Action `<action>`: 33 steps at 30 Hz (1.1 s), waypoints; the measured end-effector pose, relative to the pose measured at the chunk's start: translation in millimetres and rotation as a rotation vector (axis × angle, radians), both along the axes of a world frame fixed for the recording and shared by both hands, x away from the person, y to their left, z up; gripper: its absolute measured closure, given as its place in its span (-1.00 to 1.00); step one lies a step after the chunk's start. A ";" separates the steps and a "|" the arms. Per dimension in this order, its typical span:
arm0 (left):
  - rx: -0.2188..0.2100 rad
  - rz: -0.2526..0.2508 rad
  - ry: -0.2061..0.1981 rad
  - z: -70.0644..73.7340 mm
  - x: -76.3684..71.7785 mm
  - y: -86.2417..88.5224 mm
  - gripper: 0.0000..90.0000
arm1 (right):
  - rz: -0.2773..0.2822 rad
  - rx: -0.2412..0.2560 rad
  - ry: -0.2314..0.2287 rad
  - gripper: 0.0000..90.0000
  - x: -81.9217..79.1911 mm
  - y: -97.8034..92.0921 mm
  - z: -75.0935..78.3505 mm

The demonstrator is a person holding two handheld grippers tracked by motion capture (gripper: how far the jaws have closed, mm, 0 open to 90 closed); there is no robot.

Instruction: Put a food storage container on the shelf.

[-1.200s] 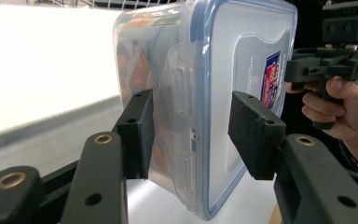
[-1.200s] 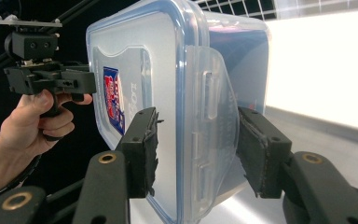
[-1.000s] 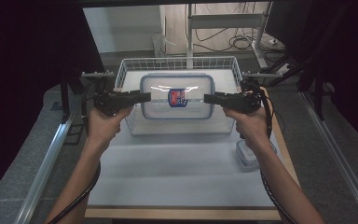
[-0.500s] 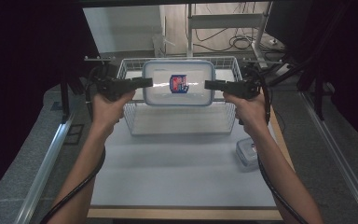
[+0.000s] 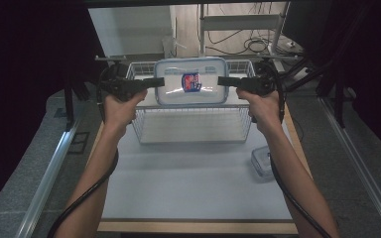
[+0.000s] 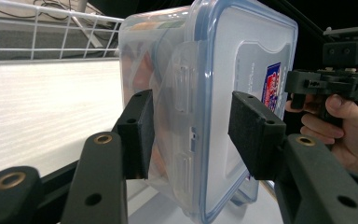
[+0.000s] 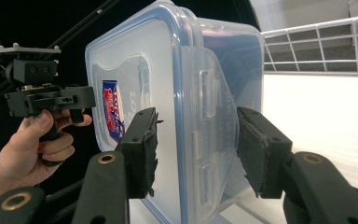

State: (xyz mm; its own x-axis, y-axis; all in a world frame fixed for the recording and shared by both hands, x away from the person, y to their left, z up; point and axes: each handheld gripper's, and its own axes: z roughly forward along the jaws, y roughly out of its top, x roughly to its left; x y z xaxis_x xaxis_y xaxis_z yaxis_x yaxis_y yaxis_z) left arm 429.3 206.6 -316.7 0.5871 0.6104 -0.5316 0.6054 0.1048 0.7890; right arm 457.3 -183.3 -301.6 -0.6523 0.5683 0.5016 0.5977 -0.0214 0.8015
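Claws left and right clamp container above basket; gripper views reveal side latches.

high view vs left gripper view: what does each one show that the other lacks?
High view alone: the small lidded container on the table's right side, and both forearms. Left gripper view alone: the side latch of the clear food container, sitting between the left tool's pads. Both: the container with its red-blue label, the wire basket, the right tool.
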 end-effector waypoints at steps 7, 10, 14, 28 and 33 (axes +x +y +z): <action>0.005 0.007 0.011 -3.7 6.5 -0.2 0.14 | -0.004 0.013 0.034 0.10 8.1 0.4 -6.9; -0.002 0.016 0.013 -4.1 8.4 0.4 0.14 | -0.004 0.021 0.052 0.10 12.9 0.9 -9.0; 0.002 0.026 0.024 -2.5 9.4 -0.9 0.13 | -0.001 0.035 0.068 0.10 16.2 0.3 -10.1; 0.016 0.046 0.012 -3.5 14.2 -3.3 0.09 | -0.019 0.064 0.044 0.06 24.3 0.2 -15.0; 0.110 0.078 0.017 -5.2 19.2 -11.2 0.02 | -0.056 0.016 0.014 -0.10 26.7 4.6 -17.0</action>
State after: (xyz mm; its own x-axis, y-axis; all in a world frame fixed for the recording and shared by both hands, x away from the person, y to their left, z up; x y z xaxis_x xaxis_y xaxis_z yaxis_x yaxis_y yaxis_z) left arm 448.5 195.4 -321.8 0.5273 0.7090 -0.4683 0.6119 0.0656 0.7882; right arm 483.9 -178.6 -318.6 -0.6125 0.5957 0.5196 0.6064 -0.0674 0.7923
